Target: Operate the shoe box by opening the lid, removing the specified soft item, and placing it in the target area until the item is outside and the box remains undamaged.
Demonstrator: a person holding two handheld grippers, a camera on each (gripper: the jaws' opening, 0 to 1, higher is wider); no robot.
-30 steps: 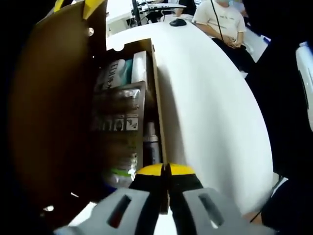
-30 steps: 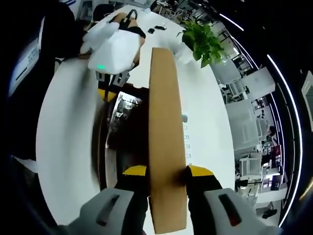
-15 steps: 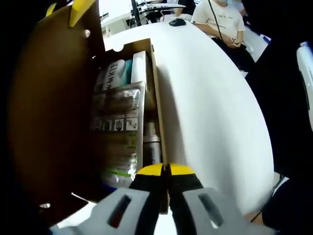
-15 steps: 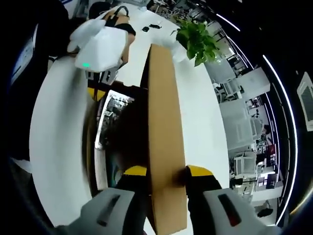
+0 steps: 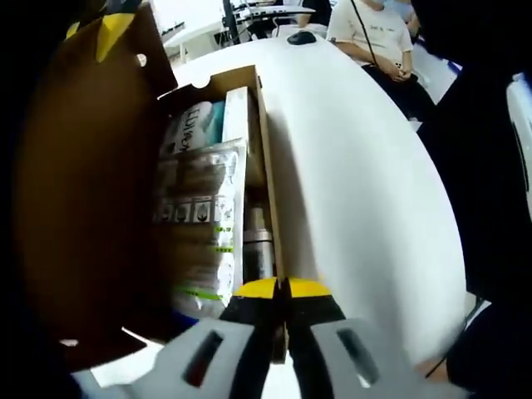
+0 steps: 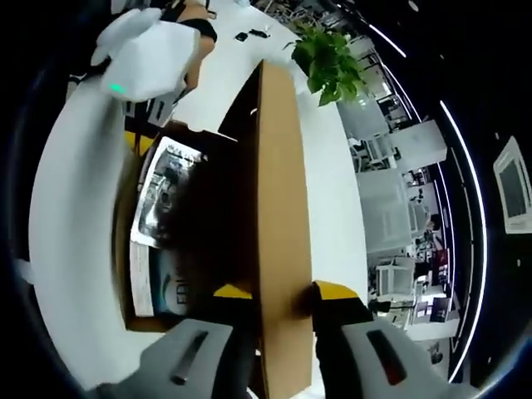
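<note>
The brown shoe box lies open on a white table, its lid raised at the left. Inside lie a clear plastic package, a white soft pack and a dark bottle. My left gripper is shut on the box's near side wall. In the right gripper view, my right gripper is shut on the edge of the lid, with the box's inside showing to the left. The left gripper appears at the box's far end.
The white table stretches to the right of the box. A seated person and a black mouse are at its far end. A green plant stands beyond the lid, with office furniture behind.
The right gripper has swung the lid further up and back, so more of the box's contents show. The left gripper stays shut on the box wall.
</note>
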